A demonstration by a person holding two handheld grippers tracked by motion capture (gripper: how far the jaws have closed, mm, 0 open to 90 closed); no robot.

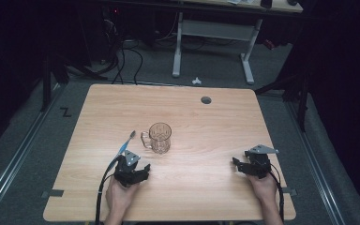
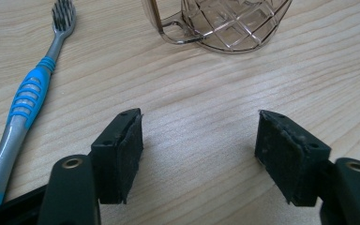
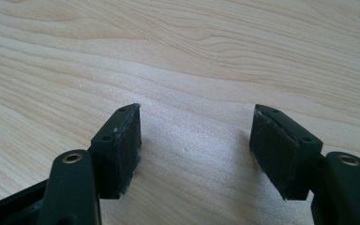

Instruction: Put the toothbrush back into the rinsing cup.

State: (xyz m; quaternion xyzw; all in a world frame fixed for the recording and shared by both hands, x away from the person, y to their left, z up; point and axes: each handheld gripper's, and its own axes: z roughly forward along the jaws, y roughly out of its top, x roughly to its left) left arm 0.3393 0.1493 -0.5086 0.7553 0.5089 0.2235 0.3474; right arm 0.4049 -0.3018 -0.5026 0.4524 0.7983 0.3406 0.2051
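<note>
Two grippers rest low over a pale wooden table (image 1: 201, 187) with a clear grain, and between them we see bare board. From the high view the table has rounded corners and a small round cable hole (image 1: 206, 100) near its far edge. Around it we find a dark room: grey floor, a white-legged desk frame (image 1: 213, 42) beyond the far edge, loose black cables (image 1: 122, 61) on the floor at far left, and a small white scrap (image 1: 196, 80) lying on the floor just past the table.

Near the middle of the table stands a glass mug (image 1: 160, 137), upright, brownish-clear, with a cut diamond pattern and its handle turned to the left. We see nothing inside it. Just beside the handle lies a toothbrush (image 1: 127, 143), flat on the wood, its bristles toward the far side and its grey handle with a blue grip running back toward the left gripper (image 1: 142, 169). From the left gripper view the toothbrush (image 2: 26, 101) lies to the left of the jaws and apart from them, and the mug's base (image 2: 225, 23) sits ahead.

We see the left gripper spread wide with nothing between its pads. We see the right gripper (image 1: 237, 164), well apart near the right edge, equally wide and empty over bare wood (image 3: 192, 70).
</note>
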